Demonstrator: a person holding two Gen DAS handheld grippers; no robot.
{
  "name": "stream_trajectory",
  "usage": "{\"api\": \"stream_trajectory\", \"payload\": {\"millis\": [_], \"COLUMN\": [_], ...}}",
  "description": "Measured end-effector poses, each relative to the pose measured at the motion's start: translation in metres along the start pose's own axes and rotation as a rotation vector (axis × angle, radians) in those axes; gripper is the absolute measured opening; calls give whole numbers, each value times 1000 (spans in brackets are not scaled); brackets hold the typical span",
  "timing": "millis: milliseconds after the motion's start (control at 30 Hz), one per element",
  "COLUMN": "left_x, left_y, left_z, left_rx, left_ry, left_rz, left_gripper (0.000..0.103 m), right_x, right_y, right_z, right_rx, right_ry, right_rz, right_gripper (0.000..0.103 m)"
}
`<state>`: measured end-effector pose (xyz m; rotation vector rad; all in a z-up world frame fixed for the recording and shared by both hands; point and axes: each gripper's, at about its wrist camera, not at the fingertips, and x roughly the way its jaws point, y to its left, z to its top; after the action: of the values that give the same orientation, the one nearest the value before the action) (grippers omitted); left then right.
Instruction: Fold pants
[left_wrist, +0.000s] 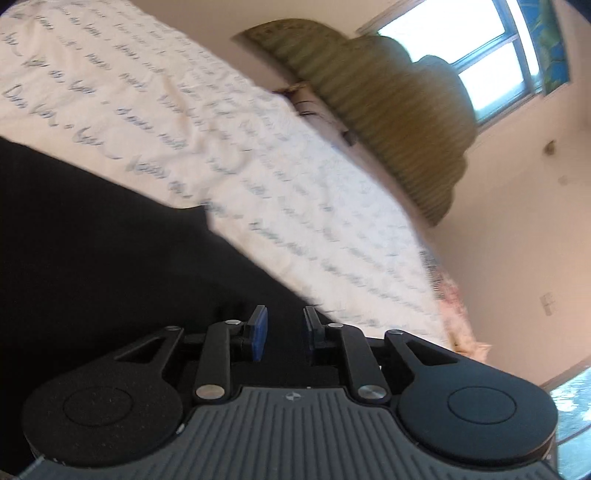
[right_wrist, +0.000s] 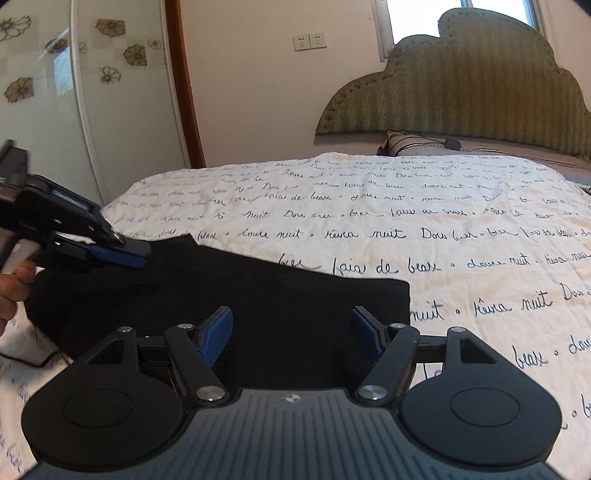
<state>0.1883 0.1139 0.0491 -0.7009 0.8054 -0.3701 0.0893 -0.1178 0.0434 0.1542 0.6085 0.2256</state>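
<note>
While the black pants (right_wrist: 229, 295) lie flat as a compact rectangle on the bed's script-printed quilt (right_wrist: 424, 229), both tools hang over them with nothing between their blue pads. Judging by the straight edges and the squared corner toward the headboard (right_wrist: 461, 92), the cloth is already doubled over at least once, which would explain why neither tool grips anything. Seen from the right wrist, the left tool (right_wrist: 138, 254) comes in from the left side above the far corner of the pants, a hand (right_wrist: 14, 291) showing beneath it; from its own camera, the left tool (left_wrist: 282, 334) shows a narrow gap between the pads, empty, with dark cloth below. That view is tilted and smeared, so the exact clearance over the fabric cannot be told. The right tool (right_wrist: 293, 334) stands much wider, its jaws spread over the near edge of the pants and clear of the cloth. Holding it spread there probably readies it to pinch that edge or press the fold flat.
</note>
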Motion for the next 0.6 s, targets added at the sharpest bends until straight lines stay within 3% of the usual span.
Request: {"api": "stream_trajectory", "payload": {"millis": [100, 233, 333, 467, 600], "left_x": [27, 66, 71, 71, 68], "left_y": [-15, -5, 14, 40, 47], "left_z": [-12, -30, -40, -43, -45], "left_rx": [16, -15, -40, -104, -116], "left_ry": [67, 144, 128, 121, 106], "left_rz": [-30, 48, 47, 52, 6], "left_gripper": [31, 31, 31, 12, 14], "right_x": [17, 36, 43, 44, 44], "right_y": [-11, -25, -34, -39, -28], "right_z": [8, 4, -11, -18, -19], "right_rx": [90, 175, 202, 206, 111], "right_ry": [33, 88, 131, 127, 122], "right_rz": [9, -1, 5, 31, -4], "right_gripper": [70, 70, 70, 70, 70]}}
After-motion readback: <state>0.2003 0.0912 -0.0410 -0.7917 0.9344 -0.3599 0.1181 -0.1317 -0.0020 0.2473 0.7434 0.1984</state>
